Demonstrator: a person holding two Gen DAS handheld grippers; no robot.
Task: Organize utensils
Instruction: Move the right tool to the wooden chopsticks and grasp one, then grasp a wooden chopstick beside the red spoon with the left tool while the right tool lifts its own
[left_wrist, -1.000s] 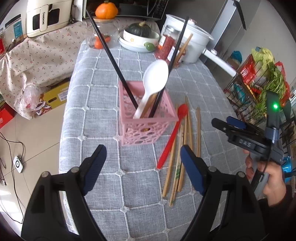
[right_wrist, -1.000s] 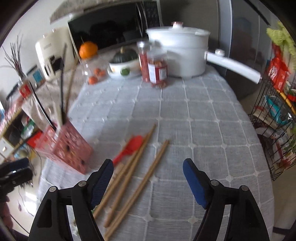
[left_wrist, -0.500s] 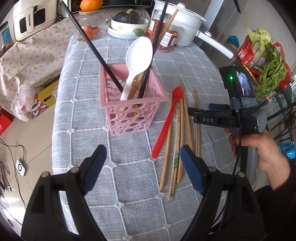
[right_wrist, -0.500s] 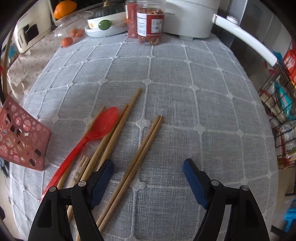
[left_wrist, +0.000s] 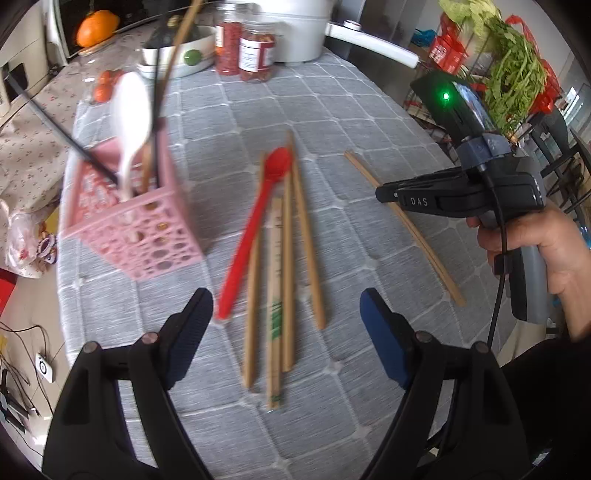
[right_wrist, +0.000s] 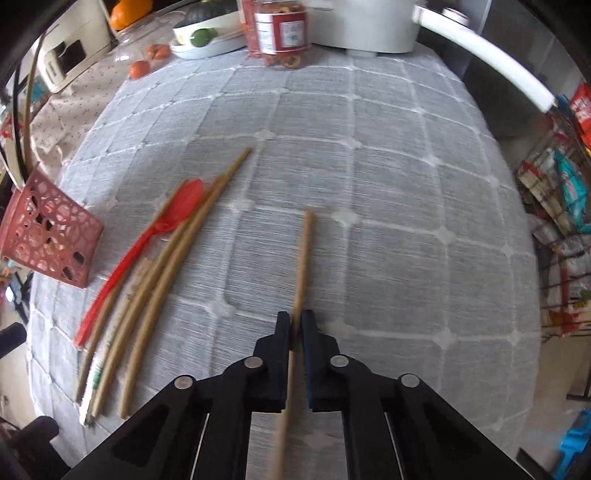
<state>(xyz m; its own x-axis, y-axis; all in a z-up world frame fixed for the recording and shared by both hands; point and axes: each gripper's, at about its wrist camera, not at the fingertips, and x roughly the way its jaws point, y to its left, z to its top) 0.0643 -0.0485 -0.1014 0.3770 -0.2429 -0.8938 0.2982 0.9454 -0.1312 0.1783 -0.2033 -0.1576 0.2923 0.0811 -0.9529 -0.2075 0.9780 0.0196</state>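
Note:
My right gripper (right_wrist: 294, 325) is shut on a pair of wooden chopsticks (right_wrist: 302, 266), pinched near their middle; the pair also shows in the left wrist view (left_wrist: 410, 229), under the right gripper (left_wrist: 384, 194). Several more wooden chopsticks (left_wrist: 286, 273) and a red spoon (left_wrist: 255, 225) lie side by side on the grey cloth. A pink holder (left_wrist: 129, 225) at the left holds a white spoon (left_wrist: 131, 118), black chopsticks and a wooden one. My left gripper (left_wrist: 286, 332) is open and empty, just short of the loose chopsticks.
At the table's far end stand two red-filled jars (left_wrist: 247, 51), a white pot with a long handle (left_wrist: 369, 48), a bowl with a squash (left_wrist: 181, 51) and an orange (left_wrist: 96, 27). A wire rack with greens (left_wrist: 517, 74) stands off the right edge.
My right gripper has gone down and shut on the right-hand pair of chopsticks, which now lies apart from the others. My left gripper has shifted right, from the holder towards the loose utensils.

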